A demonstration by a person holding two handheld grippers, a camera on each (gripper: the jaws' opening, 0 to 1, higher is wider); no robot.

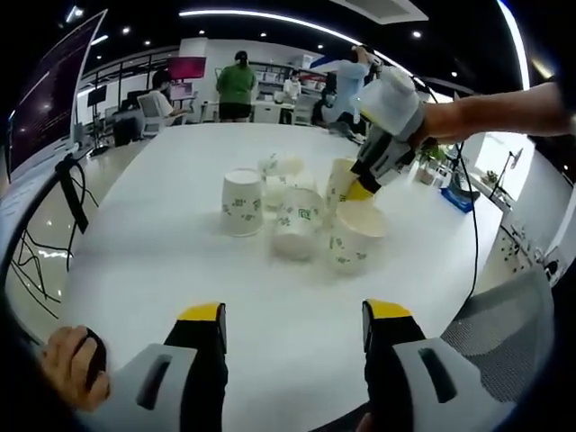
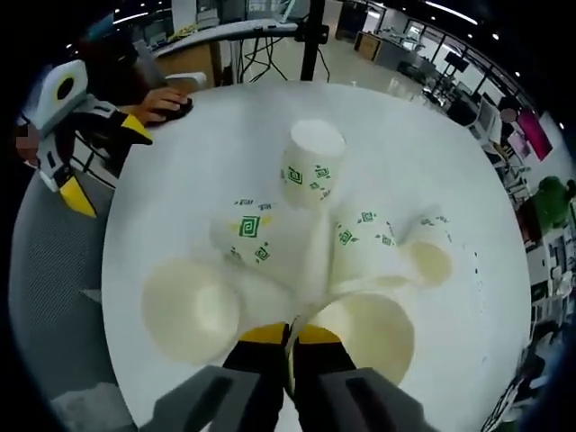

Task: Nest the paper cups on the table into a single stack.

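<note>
Right gripper (image 2: 290,342) down among the paper cups (image 2: 310,225), jaws pinched nearly together. Between the yellow tips sits what looks like the thin rim of a mouth-up cup (image 2: 364,337), so I judge I have that rim nipped; the contact itself is small and I can't be certain. Gripping by the rim makes sense: it leaves the cup's body free to drop into another.

The left gripper view gives the same gripper (image 1: 360,191), tip at the lip of the near upright cup (image 1: 355,236).

Left gripper (image 1: 292,328) hangs back over bare white table (image 1: 135,270), jaws wide apart, holding nothing, well clear of the cluster.

Cups lie mid-table, loose and bunched: one upside down (image 2: 312,162), several tipped on their sides and touching, another mouth-up cup (image 2: 191,310) at the edge. No stack formed yet.
</note>
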